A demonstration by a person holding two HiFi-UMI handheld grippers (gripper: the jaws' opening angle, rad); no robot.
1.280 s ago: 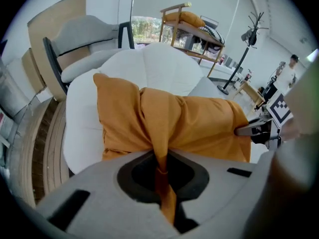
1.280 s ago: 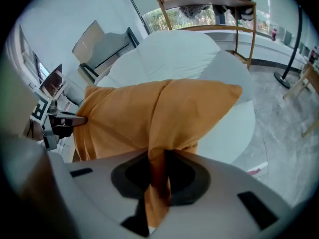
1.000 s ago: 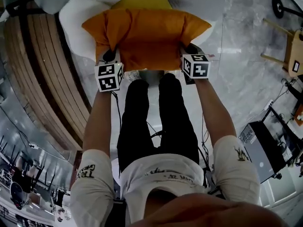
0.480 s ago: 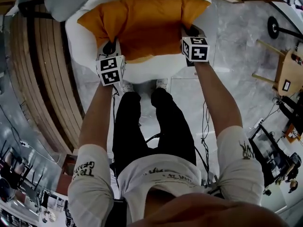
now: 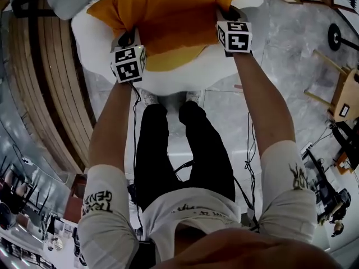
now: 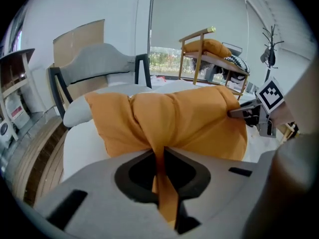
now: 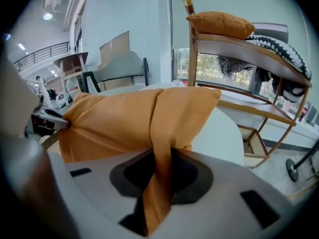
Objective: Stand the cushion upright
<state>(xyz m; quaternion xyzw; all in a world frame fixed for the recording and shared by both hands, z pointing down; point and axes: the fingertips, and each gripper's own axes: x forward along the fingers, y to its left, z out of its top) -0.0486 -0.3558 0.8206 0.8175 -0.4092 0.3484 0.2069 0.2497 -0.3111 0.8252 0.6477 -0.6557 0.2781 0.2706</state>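
Observation:
The orange cushion (image 5: 168,15) hangs lengthwise between my two grippers over a white round seat (image 5: 185,80). My left gripper (image 5: 130,39) pinches a fold of the cushion's (image 6: 174,121) near left edge. Its jaws (image 6: 162,169) are just starting to open, with the cloth still pressed between them. My right gripper (image 5: 227,15) is shut on a fold at the near right edge, and the fabric (image 7: 124,121) runs down through its jaws (image 7: 159,178). Each gripper view shows the other gripper at the cushion's far corner.
A grey chair back (image 6: 99,66) rises behind the seat. A wooden rack (image 7: 192,49) holding another orange cushion (image 7: 219,24) stands to the right. Curved wooden boards (image 5: 45,66) run along the left. The person's legs (image 5: 179,150) stand just before the seat.
Both grippers carried the cushion away from the person, from the seat's front edge to well over it. The cushion's far edge now runs out of the head view's top.

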